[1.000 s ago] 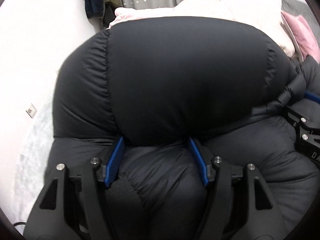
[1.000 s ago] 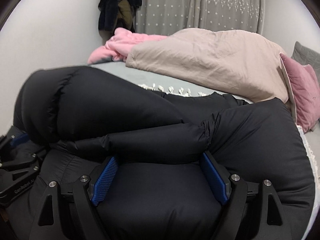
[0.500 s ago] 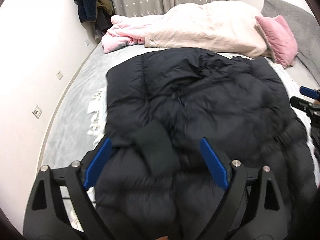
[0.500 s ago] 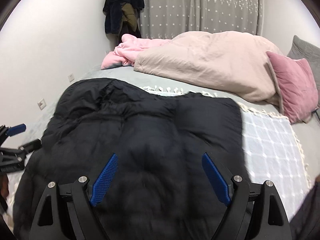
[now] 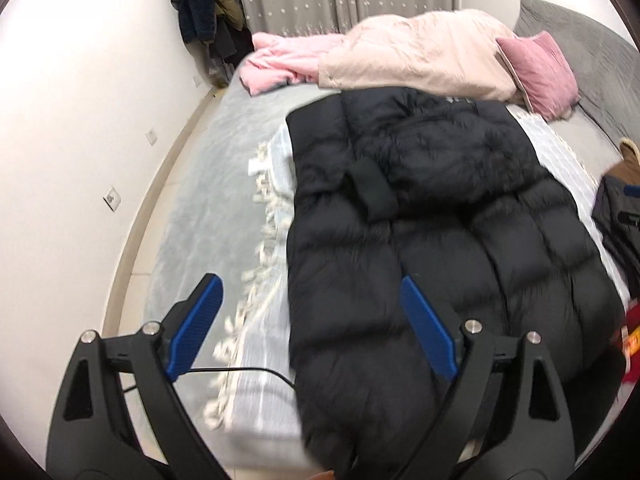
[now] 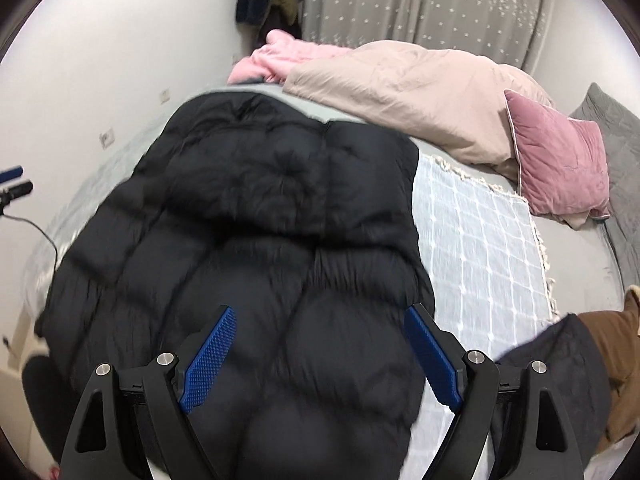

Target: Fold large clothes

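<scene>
A black puffer jacket [image 5: 440, 216] lies folded flat on a white checked blanket [image 5: 264, 364] on the bed. It also shows in the right wrist view [image 6: 256, 240], filling the middle. My left gripper [image 5: 312, 320] is open and empty, held above the jacket's near left edge. My right gripper [image 6: 320, 352] is open and empty, held above the jacket's near end. The tip of the left gripper [image 6: 12, 184] shows at the far left of the right wrist view.
A beige duvet [image 5: 420, 56], a pink blanket [image 5: 276, 64] and a pink pillow [image 5: 540, 68] lie at the bed's far end. More dark and brown clothes [image 6: 592, 352] lie at the right. A white wall [image 5: 80, 120] runs along the left.
Both grippers let go of the jacket and pulled back and up. The jacket dropped from a raised bulge to lying flat on the blanket.
</scene>
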